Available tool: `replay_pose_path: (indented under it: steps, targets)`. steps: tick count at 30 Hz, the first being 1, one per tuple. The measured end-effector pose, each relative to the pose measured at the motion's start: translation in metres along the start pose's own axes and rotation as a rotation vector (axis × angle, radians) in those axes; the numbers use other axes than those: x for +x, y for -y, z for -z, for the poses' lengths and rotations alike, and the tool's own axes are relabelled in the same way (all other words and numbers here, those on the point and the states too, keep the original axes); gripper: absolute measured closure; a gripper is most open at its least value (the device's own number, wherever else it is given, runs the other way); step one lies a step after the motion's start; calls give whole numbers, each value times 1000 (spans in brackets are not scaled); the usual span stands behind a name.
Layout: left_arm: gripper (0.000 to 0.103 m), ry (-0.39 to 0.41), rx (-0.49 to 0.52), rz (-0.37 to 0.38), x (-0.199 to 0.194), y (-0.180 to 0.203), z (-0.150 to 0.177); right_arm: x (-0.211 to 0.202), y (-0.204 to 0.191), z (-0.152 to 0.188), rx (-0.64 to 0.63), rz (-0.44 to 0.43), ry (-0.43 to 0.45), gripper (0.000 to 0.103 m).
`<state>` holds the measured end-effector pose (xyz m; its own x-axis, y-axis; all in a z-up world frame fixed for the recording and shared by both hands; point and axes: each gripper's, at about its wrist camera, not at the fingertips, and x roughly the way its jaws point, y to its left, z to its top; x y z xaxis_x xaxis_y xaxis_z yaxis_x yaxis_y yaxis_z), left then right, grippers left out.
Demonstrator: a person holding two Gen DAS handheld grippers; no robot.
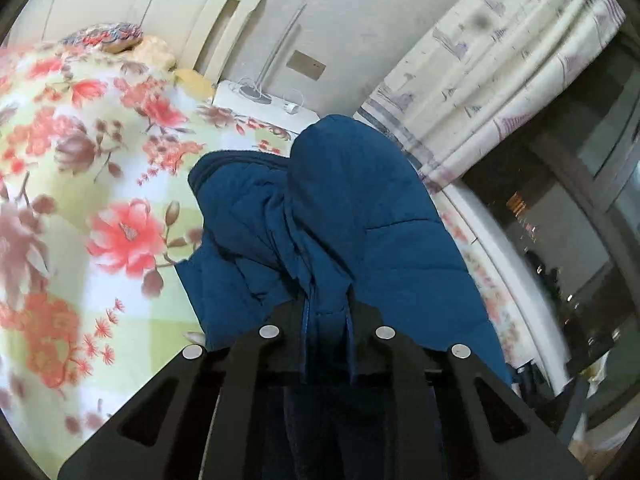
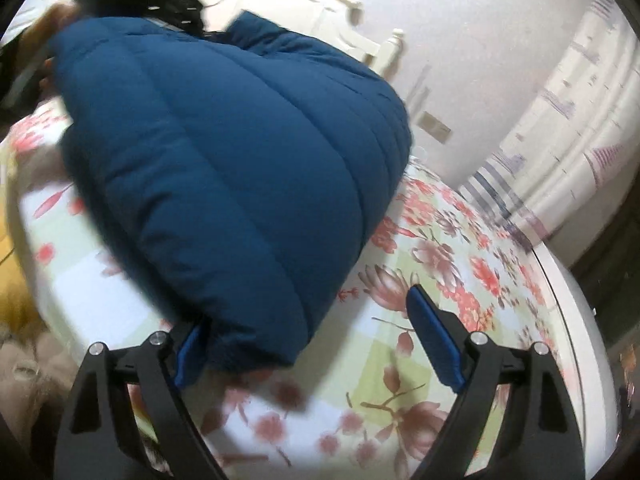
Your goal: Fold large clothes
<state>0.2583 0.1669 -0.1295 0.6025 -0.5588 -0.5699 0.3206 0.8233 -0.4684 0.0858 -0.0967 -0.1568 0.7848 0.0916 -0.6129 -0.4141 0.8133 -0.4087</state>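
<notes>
- The bed (image 2: 440,248), under a floral sheet, fills the lower part of both views, with a cream headboard (image 1: 224,12) at the far end.
- The blue padded jacket (image 2: 224,168) is bunched in a puffy mound on the sheet; a fold of it rises up in the left wrist view.
- The left tongs (image 1: 326,312) are closed tight on a pinch of jacket fabric.
- The right tongs (image 2: 304,340) stand wide apart, gripping nothing, the jacket's hem against the left finger.

Blue puffer jacket (image 2: 224,152) bunched on floral bedsheet (image 2: 440,264), right hand-held gripper (image 2: 312,352) spread wide beside it
</notes>
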Motion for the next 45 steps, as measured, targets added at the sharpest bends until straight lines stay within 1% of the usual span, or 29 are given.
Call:
replay_pose_path:
  steps: [2, 4, 5, 7, 9, 13, 14, 15, 16, 18, 19, 20, 21, 22, 25, 26, 27, 28, 29, 31, 32, 33, 34, 36, 37, 39, 41, 43, 45]
  targets:
    - [86, -6, 55, -50, 2, 10, -2, -15, 6, 1, -29, -65, 12, 20]
    - [86, -4, 78, -70, 3, 14, 0, -38, 20, -3, 28, -154, 62, 21]
    - [86, 0, 80, -70, 3, 13, 1, -50, 28, -10, 83, -204, 102, 21]
    - [85, 7, 69, -60, 2, 8, 3, -66, 40, -32, 171, -302, 185, 21]
    - [83, 10, 61, -64, 3, 7, 4, -66, 36, -61, 184, -337, 221, 21]
    - [77, 6, 108, -135, 1, 15, 7, -41, -5, -115, 112, -320, 231, 21]
    - [75, 5, 125, -168, 0, 19, 6, -29, -18, -122, 83, -325, 206, 21]
    - [72, 3, 136, -189, -2, 21, 5, -12, -40, -126, 29, -339, 145, 22]
    - [67, -1, 150, -212, -5, 23, 4, 2, -60, -122, -17, -316, 103, 20]
    - [63, -6, 203, -328, -16, 30, -2, 16, -88, -109, -119, -217, 127, 20]
    - [59, 14, 222, -374, -23, 34, -4, 19, -96, -105, -146, -184, 137, 20]
    - [57, 75, 258, -459, -37, 43, -12, 20, -96, -106, -138, -186, 128, 20]
    - [55, 114, 282, -495, -46, 52, -18, 21, -94, -108, -126, -199, 115, 19]
    - [55, 147, 311, -507, -53, 63, -26, 22, -94, -110, -123, -208, 109, 19]
    - [55, 165, 386, -474, -51, 94, -44, 23, -97, -110, -127, -207, 110, 19]
    - [55, 154, 423, -466, -41, 106, -48, 23, -98, -110, -127, -203, 111, 19]
    - [55, 119, 453, -462, -26, 113, -52, 23, -99, -110, -126, -203, 111, 19]
    - [55, 87, 468, -469, -13, 116, -54, 24, -100, -110, -124, -205, 110, 19]
    - [55, 51, 487, -501, 6, 115, -55, 24, -101, -110, -121, -208, 110, 19]
    - [54, 5, 514, -593, 38, 104, -52, 23, -99, -110, -118, -209, 113, 19]
    - [54, -31, 518, -648, 60, 85, -45, 22, -98, -109, -115, -210, 119, 19]
    - [52, -44, 507, -645, 72, 70, -39, 21, -97, -108, -114, -211, 125, 19]
    - [51, -28, 471, -611, 76, 55, -34, 20, -98, -108, -125, -213, 142, 19]
    - [45, -15, 399, -584, 73, 39, -34, 19, -98, -108, -134, -228, 148, 19]
    - [42, -15, 388, -588, 71, 35, -33, 17, -96, -109, -136, -253, 143, 19]
    - [38, -12, 396, -604, 73, 34, -32, 7, -82, -114, -129, -348, 132, 22]
    - [35, 1, 380, -602, 72, 28, -30, -7, -51, -114, -78, -419, 162, 25]
    - [33, 9, 363, -594, 75, 27, -30, -11, -17, -115, -26, -390, 197, 31]
    - [33, 17, 359, -596, 75, 29, -28, 2, 32, -120, 68, -333, 199, 33]
